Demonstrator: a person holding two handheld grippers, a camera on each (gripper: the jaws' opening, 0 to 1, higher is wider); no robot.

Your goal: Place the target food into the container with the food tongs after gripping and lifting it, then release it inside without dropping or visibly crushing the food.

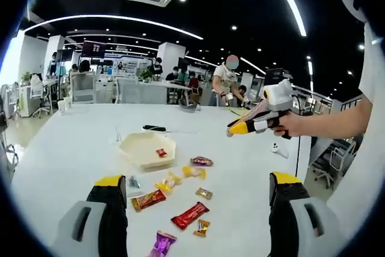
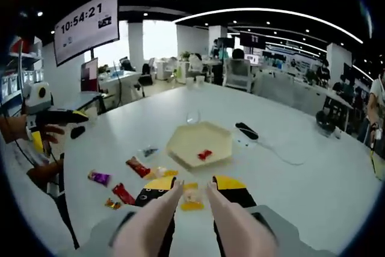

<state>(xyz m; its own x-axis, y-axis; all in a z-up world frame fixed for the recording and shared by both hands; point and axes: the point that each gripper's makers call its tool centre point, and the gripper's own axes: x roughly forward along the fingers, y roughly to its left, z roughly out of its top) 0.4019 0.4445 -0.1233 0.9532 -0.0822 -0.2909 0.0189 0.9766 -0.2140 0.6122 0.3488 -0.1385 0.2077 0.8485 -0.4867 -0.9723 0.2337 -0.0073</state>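
Observation:
A cream hexagonal tray (image 1: 139,144) (image 2: 187,139) sits mid-table with one red candy (image 1: 161,153) (image 2: 205,154) in it. Several wrapped candies lie in front of it, among them two yellow ones (image 1: 194,172) and a long red one (image 1: 189,215). My left gripper (image 1: 197,180) hovers open above them, holding nothing. My right gripper (image 2: 194,183) (image 1: 240,127) is shut on pink food tongs (image 2: 178,192), whose tips stand slightly apart. A yellow candy (image 2: 192,198) shows between those tips; I cannot tell whether it is held or lies on the table below.
A black device (image 1: 154,128) (image 2: 246,130) with a white cable lies behind the tray. A small white object (image 1: 275,147) sits near the table's right edge. A person's hand holds the left gripper (image 2: 60,115). Desks, chairs and people fill the office beyond.

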